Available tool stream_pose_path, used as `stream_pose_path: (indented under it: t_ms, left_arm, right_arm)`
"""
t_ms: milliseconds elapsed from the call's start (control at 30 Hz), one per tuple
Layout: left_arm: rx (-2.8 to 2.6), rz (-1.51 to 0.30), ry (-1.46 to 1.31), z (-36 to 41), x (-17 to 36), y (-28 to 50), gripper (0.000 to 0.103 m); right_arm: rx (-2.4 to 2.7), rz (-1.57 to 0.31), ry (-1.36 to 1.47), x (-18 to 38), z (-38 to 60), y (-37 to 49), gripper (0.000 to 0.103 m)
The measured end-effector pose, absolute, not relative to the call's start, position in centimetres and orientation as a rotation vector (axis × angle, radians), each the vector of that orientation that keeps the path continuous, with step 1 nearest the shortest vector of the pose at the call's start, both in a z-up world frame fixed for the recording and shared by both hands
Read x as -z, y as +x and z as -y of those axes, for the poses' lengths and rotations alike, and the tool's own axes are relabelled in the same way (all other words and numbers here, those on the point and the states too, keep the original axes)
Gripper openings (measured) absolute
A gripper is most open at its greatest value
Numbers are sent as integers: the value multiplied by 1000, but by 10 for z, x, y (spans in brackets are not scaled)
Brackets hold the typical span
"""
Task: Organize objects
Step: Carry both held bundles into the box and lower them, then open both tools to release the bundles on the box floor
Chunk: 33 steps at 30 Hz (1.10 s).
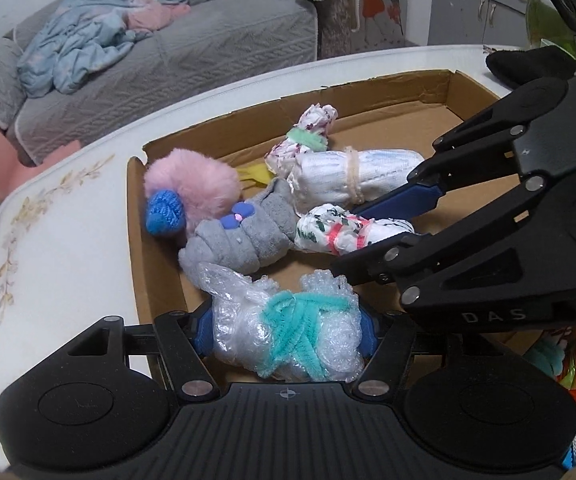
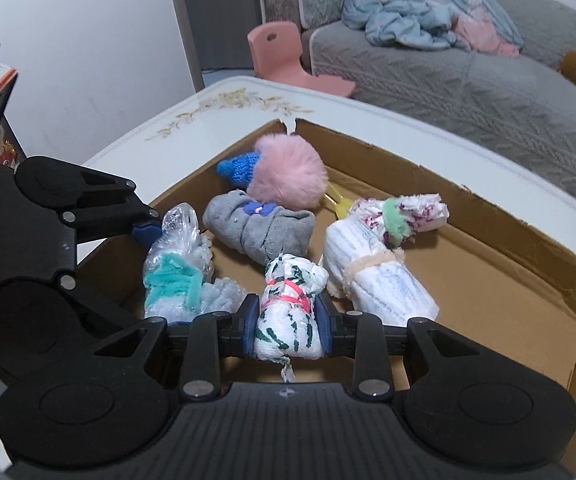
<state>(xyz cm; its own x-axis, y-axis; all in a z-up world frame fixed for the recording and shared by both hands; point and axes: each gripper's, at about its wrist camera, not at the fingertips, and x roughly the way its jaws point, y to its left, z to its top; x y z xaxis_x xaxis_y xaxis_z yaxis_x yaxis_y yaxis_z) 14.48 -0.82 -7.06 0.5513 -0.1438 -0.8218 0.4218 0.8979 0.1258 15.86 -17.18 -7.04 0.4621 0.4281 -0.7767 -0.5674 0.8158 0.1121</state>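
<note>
A shallow cardboard box [image 1: 368, 92] lies on the white table [image 1: 68, 240]. At its near edge my left gripper [image 1: 286, 332] is shut on a bubble-wrap bundle [image 1: 288, 336] tied with teal pipe cleaner, a blue pad on each side. My right gripper [image 2: 287, 330] is shut on a white cloth bundle [image 2: 288, 320] with a green print and a pink band, low over the box floor. In the left wrist view this right gripper [image 1: 372, 232] reaches in from the right. Both bundles sit side by side, the bubble-wrap bundle [image 2: 176, 276] to the left.
Inside the box lie a pink pompom [image 1: 192, 192] with a blue knitted cap, a grey cloth roll [image 1: 240, 240], a white ribbed roll [image 1: 344, 180] and a floral bundle [image 1: 308, 132]. The box's right half [image 2: 488, 300] is bare. A grey sofa [image 2: 468, 80] and a pink stool [image 2: 284, 56] stand beyond.
</note>
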Motion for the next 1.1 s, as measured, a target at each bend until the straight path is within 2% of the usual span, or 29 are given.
stream_pose_path:
  t_ms: [233, 300, 467, 800, 1100]
  left_arm:
    - [323, -968, 384, 14, 70, 152, 81]
    - [326, -975, 387, 15, 69, 152, 82]
    - [323, -989, 416, 19, 66, 149, 90]
    - [309, -996, 464, 23, 54, 143, 95]
    - [294, -936, 433, 18, 28, 131, 101]
  right_arm:
    - [-600, -980, -186, 69, 172, 165, 31]
    - [-593, -986, -197, 68, 173, 165, 34]
    - [-589, -1002, -204, 63, 177, 165, 57]
    - [-589, -1017, -248, 51, 169, 164, 59]
    - [-576, -978, -240, 32, 172, 159, 67]
